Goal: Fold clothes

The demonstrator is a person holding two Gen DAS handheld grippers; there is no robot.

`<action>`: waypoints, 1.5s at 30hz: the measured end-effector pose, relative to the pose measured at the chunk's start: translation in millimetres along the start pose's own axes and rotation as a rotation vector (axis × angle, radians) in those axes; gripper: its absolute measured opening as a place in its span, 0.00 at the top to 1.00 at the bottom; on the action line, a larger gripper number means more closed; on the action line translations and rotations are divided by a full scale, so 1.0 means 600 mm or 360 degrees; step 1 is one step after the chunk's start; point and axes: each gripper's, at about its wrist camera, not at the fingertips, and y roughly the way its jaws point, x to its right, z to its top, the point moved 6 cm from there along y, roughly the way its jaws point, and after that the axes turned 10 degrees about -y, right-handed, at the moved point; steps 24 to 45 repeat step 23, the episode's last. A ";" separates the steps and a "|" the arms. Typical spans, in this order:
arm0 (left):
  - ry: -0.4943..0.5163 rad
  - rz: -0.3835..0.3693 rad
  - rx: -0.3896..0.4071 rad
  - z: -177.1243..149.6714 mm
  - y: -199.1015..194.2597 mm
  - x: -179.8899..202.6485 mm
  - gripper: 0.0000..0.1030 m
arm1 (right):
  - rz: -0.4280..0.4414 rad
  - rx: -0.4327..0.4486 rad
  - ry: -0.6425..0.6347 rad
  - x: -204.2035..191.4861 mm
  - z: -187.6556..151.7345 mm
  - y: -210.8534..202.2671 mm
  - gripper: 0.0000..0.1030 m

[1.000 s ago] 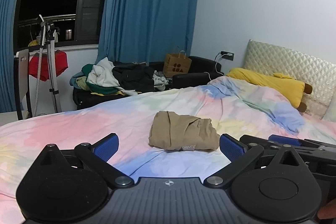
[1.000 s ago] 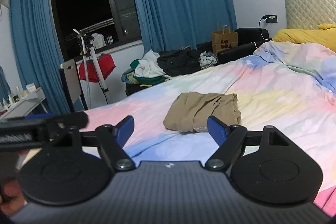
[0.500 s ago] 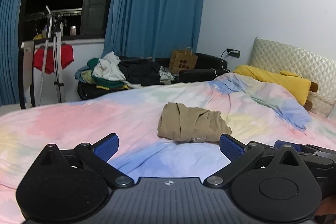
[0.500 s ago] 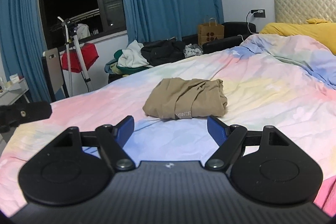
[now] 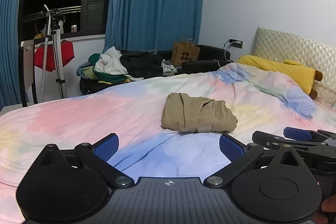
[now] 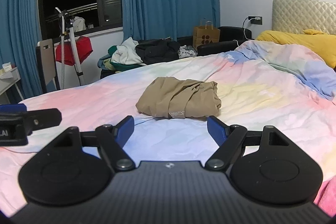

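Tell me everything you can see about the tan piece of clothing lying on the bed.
The tan garment is a soft, matte khaki fabric gathered into a compact, roughly rectangular bundle, with deep creases running along it. A pale band with small lettering, too small to read, shows at its near edge. It lies flat on the pastel bedspread, about mid-bed, ahead of both grippers. Only the bedspread touches it; the left gripper and right gripper stand open, short of it.
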 end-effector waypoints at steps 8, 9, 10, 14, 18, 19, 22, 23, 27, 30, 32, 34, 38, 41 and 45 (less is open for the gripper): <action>0.0012 0.0023 0.0006 -0.003 0.004 0.000 0.00 | -0.0013 -0.0014 0.0009 0.003 -0.001 0.000 0.24; 0.0013 0.0026 0.0006 -0.004 0.004 -0.001 0.00 | -0.0015 -0.0015 0.0003 0.002 0.000 0.000 0.24; 0.0015 0.0029 0.0006 -0.004 0.005 -0.001 0.00 | -0.0017 -0.0016 -0.0003 0.001 0.000 0.000 0.24; 0.0015 0.0038 0.0006 -0.003 0.007 -0.003 0.00 | -0.0021 -0.0023 -0.0012 -0.001 -0.001 0.001 0.24; 0.0012 0.0040 0.0006 -0.003 0.007 -0.005 0.00 | -0.0018 -0.0027 -0.0007 0.001 -0.001 0.001 0.24; 0.0012 0.0041 0.0006 -0.003 0.007 -0.005 0.00 | -0.0018 -0.0028 -0.0004 0.001 -0.001 0.001 0.24; 0.0010 0.0041 0.0006 -0.002 0.007 -0.005 0.00 | -0.0017 -0.0031 -0.0003 0.001 -0.001 0.001 0.24; 0.0009 0.0042 0.0006 -0.002 0.007 -0.006 0.00 | -0.0017 -0.0032 -0.0004 0.001 -0.001 0.001 0.24; 0.0009 0.0042 0.0006 -0.002 0.007 -0.006 0.00 | -0.0017 -0.0032 -0.0004 0.001 -0.001 0.001 0.24; 0.0009 0.0042 0.0006 -0.002 0.007 -0.006 0.00 | -0.0017 -0.0032 -0.0004 0.001 -0.001 0.001 0.24; 0.0009 0.0042 0.0006 -0.002 0.007 -0.006 0.00 | -0.0017 -0.0032 -0.0004 0.001 -0.001 0.001 0.24; 0.0009 0.0042 0.0006 -0.002 0.007 -0.006 0.00 | -0.0017 -0.0032 -0.0004 0.001 -0.001 0.001 0.24; 0.0009 0.0042 0.0006 -0.002 0.007 -0.006 0.00 | -0.0017 -0.0032 -0.0004 0.001 -0.001 0.001 0.24; 0.0009 0.0042 0.0006 -0.002 0.007 -0.006 0.00 | -0.0017 -0.0032 -0.0004 0.001 -0.001 0.001 0.24; 0.0009 0.0042 0.0006 -0.002 0.007 -0.006 0.00 | -0.0017 -0.0032 -0.0004 0.001 -0.001 0.001 0.24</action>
